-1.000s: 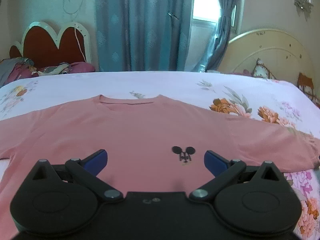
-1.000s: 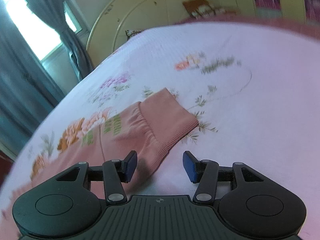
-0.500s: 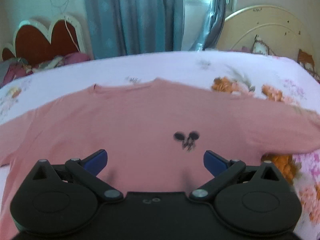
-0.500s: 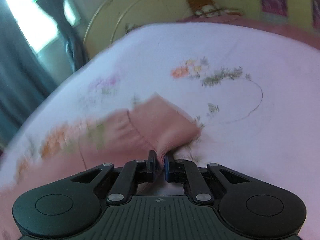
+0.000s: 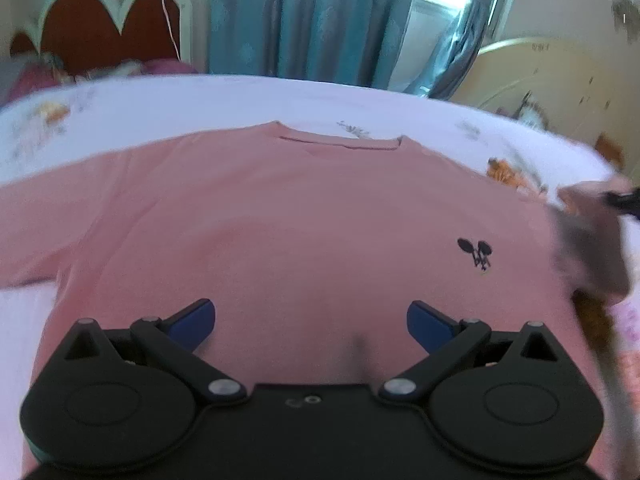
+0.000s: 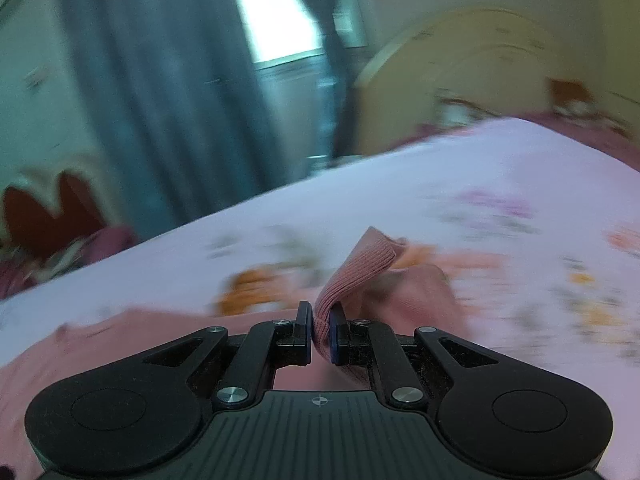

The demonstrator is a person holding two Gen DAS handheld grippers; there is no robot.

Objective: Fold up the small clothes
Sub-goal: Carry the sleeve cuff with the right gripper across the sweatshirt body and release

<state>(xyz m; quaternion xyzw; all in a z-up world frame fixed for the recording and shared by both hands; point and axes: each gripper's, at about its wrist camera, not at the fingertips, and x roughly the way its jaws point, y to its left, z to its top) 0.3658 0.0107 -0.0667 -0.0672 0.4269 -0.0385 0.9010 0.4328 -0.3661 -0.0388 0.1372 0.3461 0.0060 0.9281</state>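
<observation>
A pink long-sleeved shirt (image 5: 280, 220) with a small black mouse logo (image 5: 476, 254) lies flat, front up, on the bed. My left gripper (image 5: 311, 318) is open and empty just above the shirt's lower middle. My right gripper (image 6: 321, 330) is shut on the ribbed sleeve cuff (image 6: 356, 268) and holds it lifted off the bed. In the left wrist view the raised right sleeve (image 5: 588, 240) shows blurred at the right edge, with the right gripper's tip (image 5: 622, 200) beside it.
The bed has a white floral sheet (image 5: 200, 104). Behind it are teal curtains (image 5: 312, 20), a bright window (image 6: 276, 12), a red-and-white headboard (image 5: 100, 20) at the far left and a cream headboard (image 5: 560, 76) at the right.
My right gripper closed on the sleeve cuff, lifted it and swung it leftward over the shirt. My left gripper moved left along the shirt's lower part and stayed open.
</observation>
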